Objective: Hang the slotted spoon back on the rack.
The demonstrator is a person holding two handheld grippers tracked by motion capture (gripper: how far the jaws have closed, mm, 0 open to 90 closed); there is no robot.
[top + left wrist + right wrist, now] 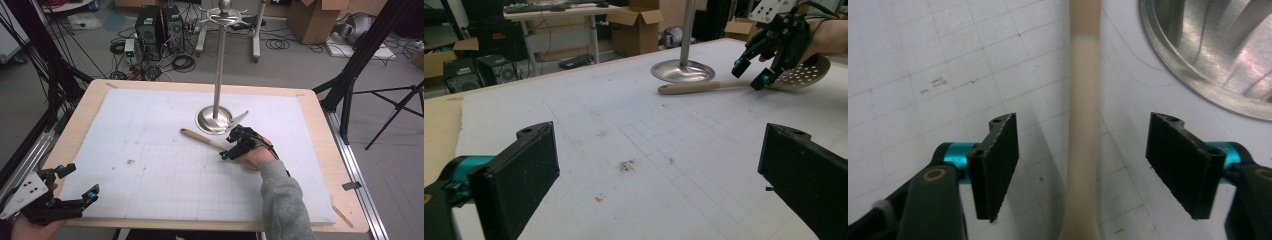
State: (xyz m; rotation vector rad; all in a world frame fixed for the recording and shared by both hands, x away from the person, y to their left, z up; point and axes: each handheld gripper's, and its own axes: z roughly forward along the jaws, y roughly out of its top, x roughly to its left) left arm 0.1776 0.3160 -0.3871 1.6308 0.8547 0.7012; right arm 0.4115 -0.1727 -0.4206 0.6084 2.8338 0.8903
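From the high view, the job has hardly begun. The slotted spoon point(207, 141) lies flat on the white surface point(150, 165), just at 6 o'clock of the shiny stand point(216, 119). Nothing hangs on the stand's hooks yet. The right tool point(231, 150) sits over the spoon's handle but has not lifted it. I think the picking up and hanging are left to do. The left tool point(75, 182) waits at the 8 o'clock corner of the surface, wide and holding nothing.

In the left gripper view, the left tool's jaws stand far apart with bare surface between them. Far off at 1 o'clock, the right tool point(751, 70) hovers over the spoon point(724, 86), whose holey bowl is beside the hand.

In the right gripper view, the right tool point(1083, 170) has the pale handle point(1083, 140) running from 6 to 12 o'clock between its jaws. There are gaps on both sides, so it is partly wide and not gripping. The stand's base point(1218, 50) shines at 2 o'clock.
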